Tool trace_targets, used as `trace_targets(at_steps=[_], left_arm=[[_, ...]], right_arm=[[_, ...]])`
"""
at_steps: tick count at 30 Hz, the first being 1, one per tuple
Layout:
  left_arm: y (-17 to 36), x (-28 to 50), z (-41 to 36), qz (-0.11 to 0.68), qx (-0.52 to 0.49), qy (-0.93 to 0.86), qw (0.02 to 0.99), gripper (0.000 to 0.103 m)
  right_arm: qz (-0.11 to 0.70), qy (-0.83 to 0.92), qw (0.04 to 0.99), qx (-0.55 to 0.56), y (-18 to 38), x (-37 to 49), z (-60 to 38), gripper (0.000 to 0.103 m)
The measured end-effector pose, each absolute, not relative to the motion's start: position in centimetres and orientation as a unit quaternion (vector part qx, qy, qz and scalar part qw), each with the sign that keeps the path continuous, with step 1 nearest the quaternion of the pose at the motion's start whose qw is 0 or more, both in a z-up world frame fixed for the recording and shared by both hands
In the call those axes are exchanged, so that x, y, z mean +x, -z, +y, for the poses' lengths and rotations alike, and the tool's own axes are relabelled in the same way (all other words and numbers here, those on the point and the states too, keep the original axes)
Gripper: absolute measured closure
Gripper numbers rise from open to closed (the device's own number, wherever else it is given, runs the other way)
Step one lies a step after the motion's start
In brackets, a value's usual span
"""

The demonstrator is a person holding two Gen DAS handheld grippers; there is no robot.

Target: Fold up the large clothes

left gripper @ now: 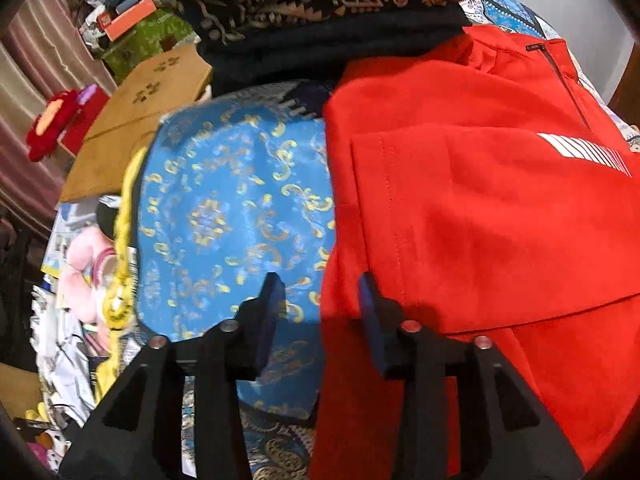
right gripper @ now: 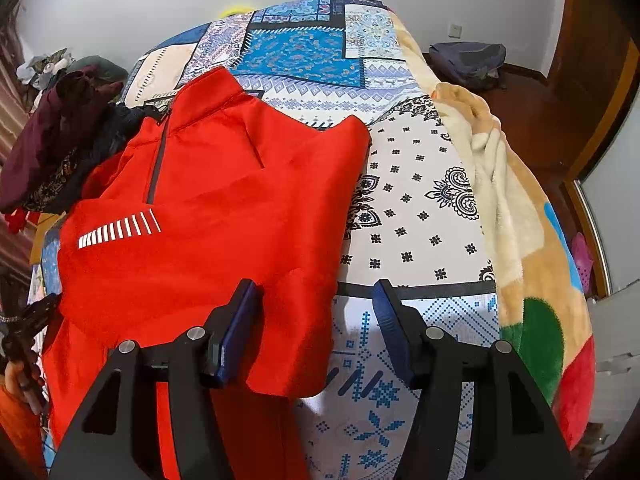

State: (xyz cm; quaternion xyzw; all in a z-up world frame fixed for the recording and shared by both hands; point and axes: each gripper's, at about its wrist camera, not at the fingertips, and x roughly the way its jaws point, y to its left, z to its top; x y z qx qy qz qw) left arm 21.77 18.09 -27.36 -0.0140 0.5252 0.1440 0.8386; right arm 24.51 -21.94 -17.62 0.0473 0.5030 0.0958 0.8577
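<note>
A red zip-neck top (right gripper: 208,208) with a white striped mark (right gripper: 120,232) lies flat on the patterned bedspread (right gripper: 420,208), one sleeve folded across its front. My right gripper (right gripper: 316,304) hovers open over the top's right edge, the left finger above red cloth and the right finger above the bedspread. In the left wrist view the same red top (left gripper: 480,220) fills the right half. My left gripper (left gripper: 320,300) is open astride its left edge, with nothing pinched. That left gripper (right gripper: 28,328) and a hand show at the far left of the right wrist view.
A pile of dark patterned clothes (left gripper: 320,8) sits behind the top. A blue-and-gold cloth (left gripper: 232,208) lies at its left, beside a brown box (left gripper: 140,120) and floor clutter (left gripper: 72,320). A fleece blanket (right gripper: 532,264) drapes the bed's right side; a backpack (right gripper: 468,60) lies beyond.
</note>
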Motion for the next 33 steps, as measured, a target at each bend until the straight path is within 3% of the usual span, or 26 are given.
trace_targets(at_steps=[3,8,15,23,33], left_arm=[[25.3,22.1,17.5,0.509,-0.015,-0.122,0.852,0.061],[21.2,23.9,14.6,0.463,0.010,-0.088,0.882,0.047],[18.1,28.3,10.3,0.417,0.041,-0.037,0.907,0.043],[18.9,34.8,6.4,0.429,0.056,-0.003,0.902,0.043],[21.3,37.6,5.8,0.433,0.064,0.006,0.899,0.043]], right_arm=[[0.510,-0.098,0.853,0.051,17.3,24.7,-22.0,0.047],[0.497,-0.105,0.860,0.039,15.4,25.0,-21.6,0.047],[0.453,-0.147,0.879,0.032,11.2,26.5,-19.9,0.047],[0.445,-0.190,0.875,0.025,10.1,30.9,-16.3,0.047],[0.504,-0.224,0.834,0.018,14.6,42.3,-10.3,0.047]])
